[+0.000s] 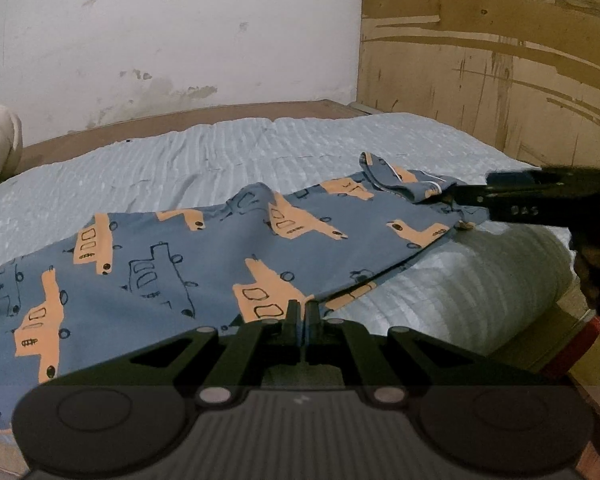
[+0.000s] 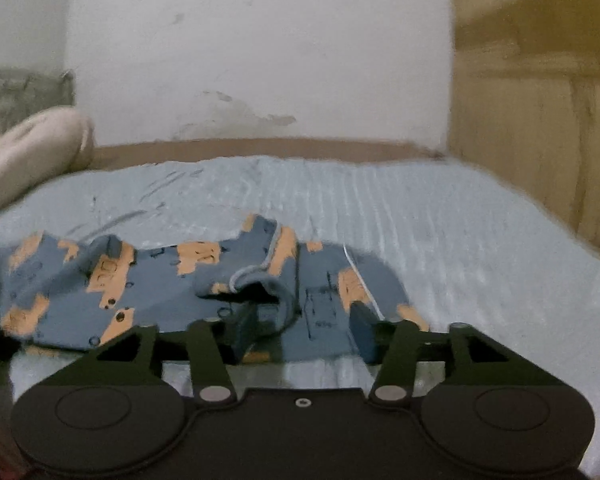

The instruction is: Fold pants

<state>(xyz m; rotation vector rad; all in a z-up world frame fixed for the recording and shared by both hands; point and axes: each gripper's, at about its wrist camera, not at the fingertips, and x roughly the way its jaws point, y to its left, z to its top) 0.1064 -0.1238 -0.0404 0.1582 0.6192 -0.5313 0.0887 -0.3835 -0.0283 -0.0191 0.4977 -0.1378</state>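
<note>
The blue pants point(image 1: 172, 264) with orange and outlined truck prints lie spread on the light blue bed cover point(image 1: 260, 148). My left gripper point(image 1: 303, 312) is shut on the near edge of the pants. In the right wrist view the pants point(image 2: 160, 280) lie crumpled, their waistband end just in front of the fingers. My right gripper point(image 2: 304, 332) is open, its fingers apart either side of the pants' edge. It also shows in the left wrist view point(image 1: 456, 196), at the far right corner of the pants.
A beige pillow point(image 2: 32, 152) lies at the bed's far left. A white stained wall point(image 1: 180, 40) stands behind the bed and a wooden panel point(image 1: 500, 60) to the right. The bed's rounded near edge point(image 1: 480, 280) drops off at the right.
</note>
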